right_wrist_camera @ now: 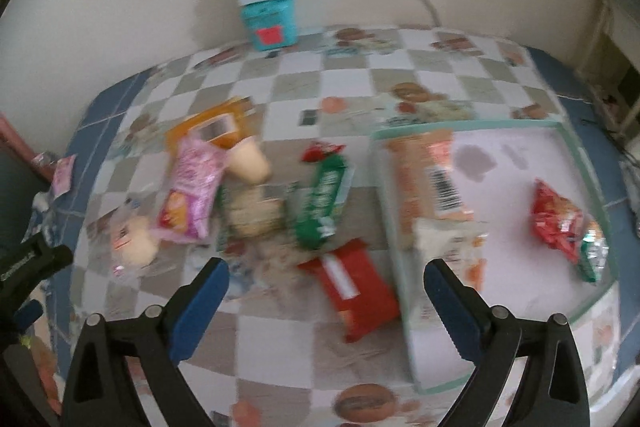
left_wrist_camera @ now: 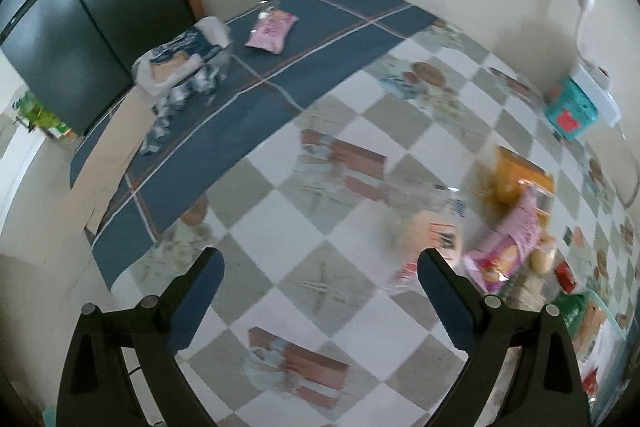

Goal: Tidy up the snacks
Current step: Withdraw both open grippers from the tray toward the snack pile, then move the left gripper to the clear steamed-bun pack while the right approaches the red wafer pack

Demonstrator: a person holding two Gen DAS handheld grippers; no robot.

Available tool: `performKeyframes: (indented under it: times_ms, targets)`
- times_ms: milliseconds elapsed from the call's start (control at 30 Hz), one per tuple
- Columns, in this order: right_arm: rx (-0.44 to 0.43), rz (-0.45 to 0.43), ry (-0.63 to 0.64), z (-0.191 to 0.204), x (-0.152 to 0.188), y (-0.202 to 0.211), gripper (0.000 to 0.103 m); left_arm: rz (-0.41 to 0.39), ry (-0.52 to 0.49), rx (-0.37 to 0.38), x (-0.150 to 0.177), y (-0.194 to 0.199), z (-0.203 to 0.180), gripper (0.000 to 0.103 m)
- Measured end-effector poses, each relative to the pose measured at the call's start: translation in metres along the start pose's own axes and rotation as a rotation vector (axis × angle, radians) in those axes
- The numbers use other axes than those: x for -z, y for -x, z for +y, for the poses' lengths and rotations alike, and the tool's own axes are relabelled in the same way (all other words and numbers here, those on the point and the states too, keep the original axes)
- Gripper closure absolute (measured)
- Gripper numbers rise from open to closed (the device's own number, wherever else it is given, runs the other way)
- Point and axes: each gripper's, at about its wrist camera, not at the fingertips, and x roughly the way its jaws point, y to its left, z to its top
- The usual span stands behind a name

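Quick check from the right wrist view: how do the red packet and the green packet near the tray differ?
The red packet is flat and rectangular with a white stripe; the green packet is long and rounded with a red end. The red packet lies nearer the open right gripper, close to the tray; the green lies farther back. Both rest outside the tray.

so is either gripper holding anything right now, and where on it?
Nothing held. Left gripper and right gripper are both open, with only the checkered tablecloth between their fingers.

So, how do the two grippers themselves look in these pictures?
Both look alike. The left gripper and the right gripper each have black angular arms with round silver bolt heads and two blue pads on the inner sides of the fingers. No sleeves or cables show.
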Motion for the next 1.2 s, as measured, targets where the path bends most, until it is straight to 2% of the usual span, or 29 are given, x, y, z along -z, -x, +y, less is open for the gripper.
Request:
performKeyframes:
  times_ms: [133,333,533,667,833,900,1100,1200]
  targets:
    - [-0.013,0.023,0.036,0.018,0.005,-0.012,0.000,0.023,0.034,0.014,-0.004,-0.007,0.014,0.006]
    - [-0.054,0.070,0.038,0.016,0.011,-0.028,0.000,0.038,0.059,0.030,-0.008,-0.013,0.022,0.006]
    - [-0.043,0.097,0.001,-0.003,0.010,-0.038,0.000,0.081,-0.011,0.046,-0.004,-0.025,0.005,0.005]
    - [-0.068,0.082,-0.036,-0.021,0.003,-0.036,0.000,0.097,-0.062,0.059,0.000,-0.029,-0.009,0.005]
    - [-0.095,0.077,-0.085,-0.042,-0.003,-0.036,0.000,0.097,-0.078,0.066,0.000,-0.028,-0.016,0.006]
    - [-0.127,0.095,-0.086,-0.045,-0.003,-0.039,0.000,0.095,-0.084,0.066,0.000,-0.027,-0.018,0.005]
    - [-0.132,0.112,-0.057,-0.042,-0.002,-0.043,0.000,0.094,-0.098,0.065,0.000,-0.027,-0.022,0.005]
    - [-0.155,0.091,-0.033,-0.038,-0.002,-0.037,0.000,0.094,-0.097,0.063,0.000,-0.027,-0.022,0.005]
